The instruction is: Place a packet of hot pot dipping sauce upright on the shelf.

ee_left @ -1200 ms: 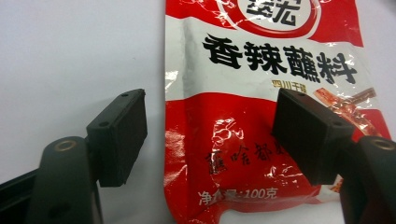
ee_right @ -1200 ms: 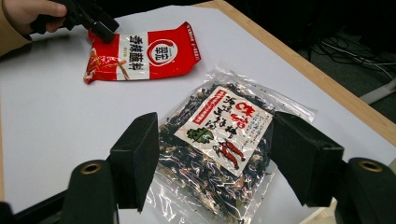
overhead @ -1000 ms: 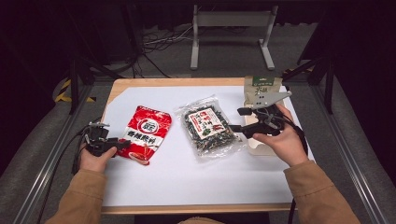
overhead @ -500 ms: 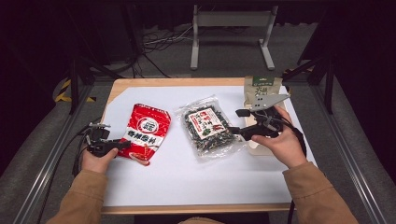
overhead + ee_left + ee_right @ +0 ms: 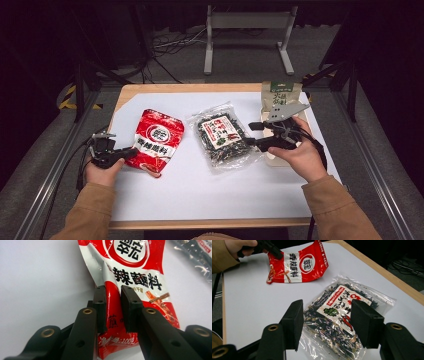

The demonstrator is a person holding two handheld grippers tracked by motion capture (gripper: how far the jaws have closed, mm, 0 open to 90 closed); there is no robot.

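— Red pouch (image 5: 158, 141) first: from the high view, where does it lie?
— Toward the left edge of the white tabletop (image 5: 200, 195), tilted. Your left gripper (image 5: 131, 152) meets its lower left corner, and your left hand (image 5: 102, 170) sits just inside the left edge. The clear bag of dark dried food (image 5: 222, 139) lies mid-tabletop, and your right gripper (image 5: 250, 134) reaches it from the right edge. Behind that gripper a green-topped pouch (image 5: 280, 95) stands upright near the far right corner.

— And your left gripper view?
— The red pouch (image 5: 130, 267) runs up between the two black pads. Your left gripper (image 5: 113, 310) has just been closing; a fold of the foil sits between the jaws, with the right pad on it and the left one at its crumpled edge, so you are clamped on the pouch's lower edge.

— The right gripper view?
— Your right gripper (image 5: 325, 320) has just been closing too, yet its jaws stand wide apart, released, one to each side of the clear bag (image 5: 342, 312); the pads don't press it. Farther off, toward the far left corner, the red pouch (image 5: 299, 265) is lifted at one end by your left gripper (image 5: 277, 254).
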